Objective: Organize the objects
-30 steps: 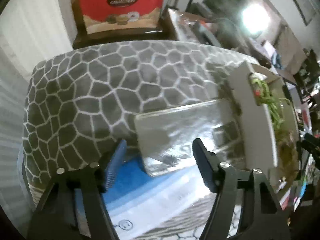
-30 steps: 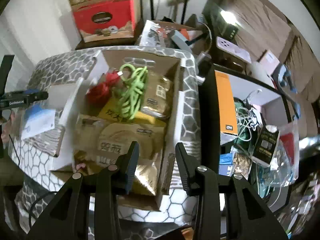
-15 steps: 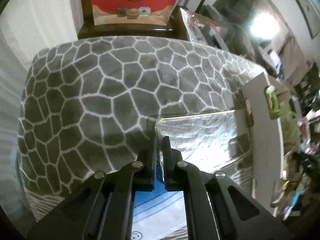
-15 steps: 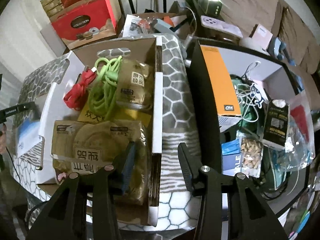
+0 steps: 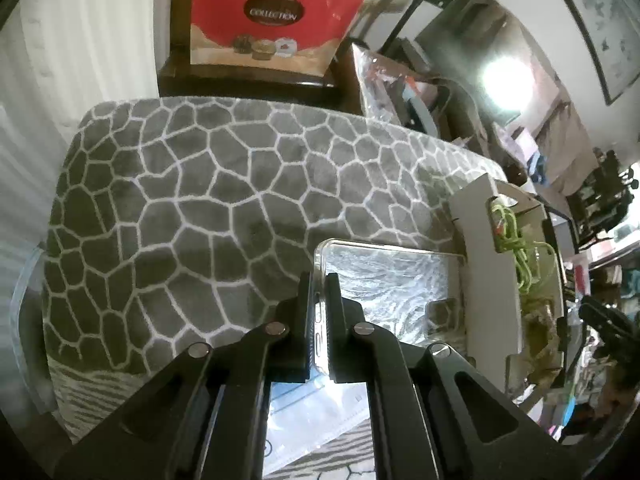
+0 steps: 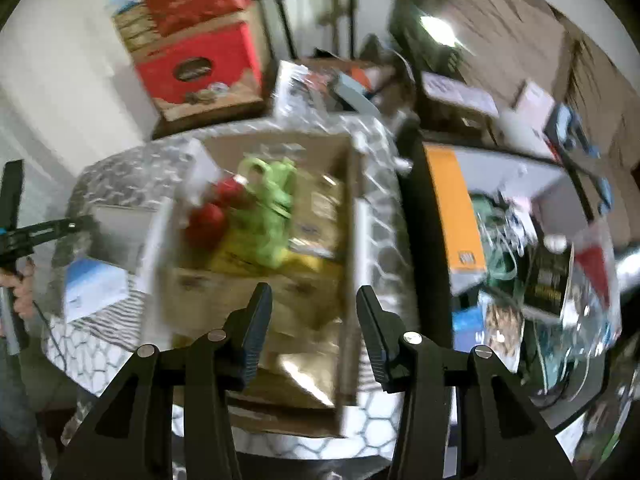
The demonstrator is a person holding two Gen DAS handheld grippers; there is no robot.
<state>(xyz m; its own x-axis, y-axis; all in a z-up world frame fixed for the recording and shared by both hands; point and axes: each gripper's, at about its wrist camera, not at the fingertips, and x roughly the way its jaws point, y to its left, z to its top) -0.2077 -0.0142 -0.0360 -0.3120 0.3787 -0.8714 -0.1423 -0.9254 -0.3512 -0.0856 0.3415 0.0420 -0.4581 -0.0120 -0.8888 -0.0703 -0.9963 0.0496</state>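
My left gripper (image 5: 318,292) is shut on the left edge of a clear phone case (image 5: 384,284) and holds it just above the grey stone-patterned cover (image 5: 192,200), beside the cardboard box (image 5: 484,264). A blue and white packet (image 5: 316,412) lies under the case. My right gripper (image 6: 312,312) is open and empty above the near end of the same box (image 6: 352,216), which holds a green cord (image 6: 276,208), a red cord (image 6: 212,216) and tan packets (image 6: 304,292). The left gripper (image 6: 48,230) shows at the left edge of the blurred right wrist view.
A red gift bag (image 5: 272,20) stands on a dark stand behind the covered table. To the right is a black-framed bin (image 6: 520,240) with an orange box (image 6: 456,220), cables and packets. Shelves and clutter fill the far right.
My left gripper closed on the phone case's left edge and lifted it slightly. My right gripper swung over the box, first right, then back left; its view is now blurred.
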